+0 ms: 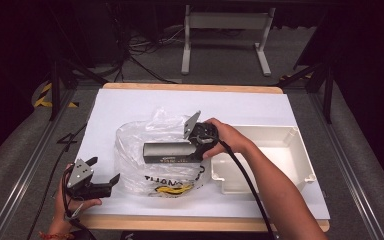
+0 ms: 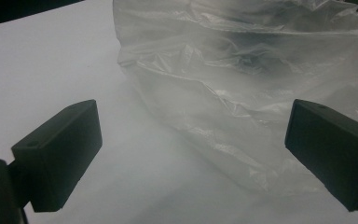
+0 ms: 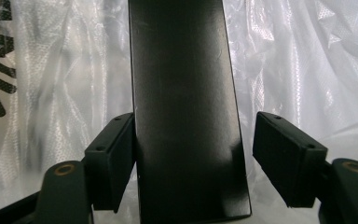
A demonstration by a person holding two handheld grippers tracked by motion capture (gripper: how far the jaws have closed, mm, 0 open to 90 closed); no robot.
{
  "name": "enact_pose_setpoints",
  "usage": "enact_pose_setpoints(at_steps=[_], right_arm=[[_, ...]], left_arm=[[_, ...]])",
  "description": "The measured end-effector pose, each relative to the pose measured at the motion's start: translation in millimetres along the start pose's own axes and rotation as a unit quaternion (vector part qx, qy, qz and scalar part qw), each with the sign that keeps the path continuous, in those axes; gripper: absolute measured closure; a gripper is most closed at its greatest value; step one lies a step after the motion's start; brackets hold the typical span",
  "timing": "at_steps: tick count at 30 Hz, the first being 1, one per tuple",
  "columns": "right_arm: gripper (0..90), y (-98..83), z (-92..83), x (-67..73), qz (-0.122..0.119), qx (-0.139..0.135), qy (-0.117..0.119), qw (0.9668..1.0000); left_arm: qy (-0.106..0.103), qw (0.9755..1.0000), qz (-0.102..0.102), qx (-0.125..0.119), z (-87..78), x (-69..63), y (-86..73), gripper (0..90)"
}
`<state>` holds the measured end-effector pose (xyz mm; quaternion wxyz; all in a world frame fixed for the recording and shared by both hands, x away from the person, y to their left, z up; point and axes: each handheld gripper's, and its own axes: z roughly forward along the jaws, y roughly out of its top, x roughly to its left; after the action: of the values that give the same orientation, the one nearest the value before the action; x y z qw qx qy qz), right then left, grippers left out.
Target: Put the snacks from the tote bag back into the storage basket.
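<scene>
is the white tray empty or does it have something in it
Empty: the high view shows the white tray with a bare floor, right of the plastic bag.

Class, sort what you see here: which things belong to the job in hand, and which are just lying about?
In the job: dark box, between the jaws of the right claw; clear plastic bag; left claw, open beside it.
Lying about: white tray; floor cables; white stand behind.

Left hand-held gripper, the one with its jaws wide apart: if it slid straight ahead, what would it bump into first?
Most likely the crumpled clear plastic bag, lying just ahead of the left hand-held gripper on the white table cover; the exact gap is hard to judge.
</scene>
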<state>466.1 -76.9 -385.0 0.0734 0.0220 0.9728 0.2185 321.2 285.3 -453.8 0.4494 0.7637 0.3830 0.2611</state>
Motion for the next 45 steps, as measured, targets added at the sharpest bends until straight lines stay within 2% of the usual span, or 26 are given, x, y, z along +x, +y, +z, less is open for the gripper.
enact_pose_setpoints(at_steps=[2,6,7,14,23,30,37,44,45], right_arm=[[32.9,2.1,2.3,0.6,-0.002,0.011,0.006,0.9999],[36.8,7.9,11.2,4.0,-0.010,0.051,0.014,0.9986],[38.3,8.8,12.9,4.6,-0.013,0.055,0.010,0.9983],[42.3,11.4,11.5,4.1,-0.011,0.059,0.022,0.9980],[42.5,12.3,7.1,6.8,-0.024,0.055,0.032,0.9977],[42.6,12.0,0.4,7.5,-0.025,0.036,0.024,0.9987],[42.7,13.1,-9.4,10.4,-0.040,0.020,0.021,0.9988],[42.6,13.8,-19.8,10.4,-0.048,0.003,0.010,0.9988],[42.6,13.7,-22.3,10.6,-0.049,0.000,0.003,0.9988]], left_arm=[[-0.002,1.0000,0.002,0.002,0.4,0.0,0.0,4.6],[-0.004,1.0000,0.000,0.002,0.5,-0.7,0.0,4.6],[-0.003,1.0000,0.003,0.002,0.2,-0.4,0.1,4.6],[-0.006,1.0000,0.001,0.003,0.6,-0.4,0.0,4.6],[-0.007,1.0000,0.001,0.005,1.5,-0.5,0.0,4.6],[-0.007,1.0000,0.000,0.006,1.9,-0.4,-0.2,4.6],[-0.007,1.0000,0.000,0.007,2.1,-0.3,-0.2,4.6],[-0.008,1.0000,-0.002,0.005,2.0,-0.2,-0.2,4.6],[-0.009,0.9999,-0.002,0.004,1.9,-0.2,-0.2,4.7]])
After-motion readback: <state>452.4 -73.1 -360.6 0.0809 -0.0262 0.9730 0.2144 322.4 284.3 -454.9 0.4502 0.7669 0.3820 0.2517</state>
